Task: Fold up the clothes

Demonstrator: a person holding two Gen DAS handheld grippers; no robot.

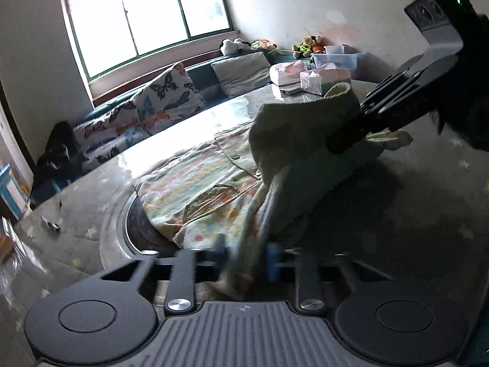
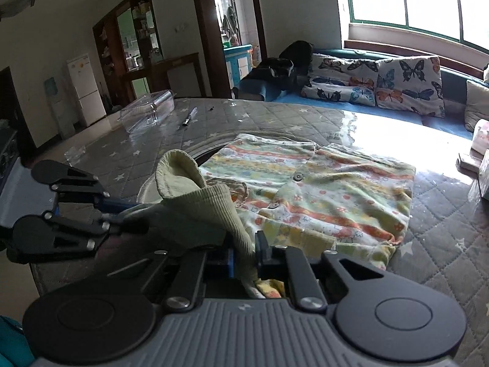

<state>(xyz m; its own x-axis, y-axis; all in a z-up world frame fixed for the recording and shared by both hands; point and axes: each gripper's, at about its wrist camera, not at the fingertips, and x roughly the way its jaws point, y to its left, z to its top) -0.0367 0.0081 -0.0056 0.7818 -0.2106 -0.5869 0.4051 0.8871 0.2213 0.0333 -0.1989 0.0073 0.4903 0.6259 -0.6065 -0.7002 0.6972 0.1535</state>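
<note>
**A:** We're at the round table, covered in grey quilted cloth with small white stars under a glossy clear sheet. Spread across it is the soft cotton child's garment, printed in bands of orange, yellow and pale green, with dark round snap buttons down its front.

**B:** And both tools are on it. The left gripper has its jaws drawn narrow on a fold of that printed fabric, the cloth bunched between the blue finger pads.

**A:** Same story opposite: the right gripper is pinched closed on the garment's pale green ribbed cuff, knit ridges plain to see, a bit of yellow print poking out below the fingers.

**B:** From the left camera, that right gripper comes in from the upper right, holding the sleeve up off the table so it drapes in a soft cone. The body of the garment lies flat, partly over the sunken dark circular inset at the table's centre.

**A:** Elsewhere on the tabletop: a crinkly clear plastic container, a slim pen, and pink tissue packs at the far edge. Butterfly-print cushions line the bench beneath the window.
</note>
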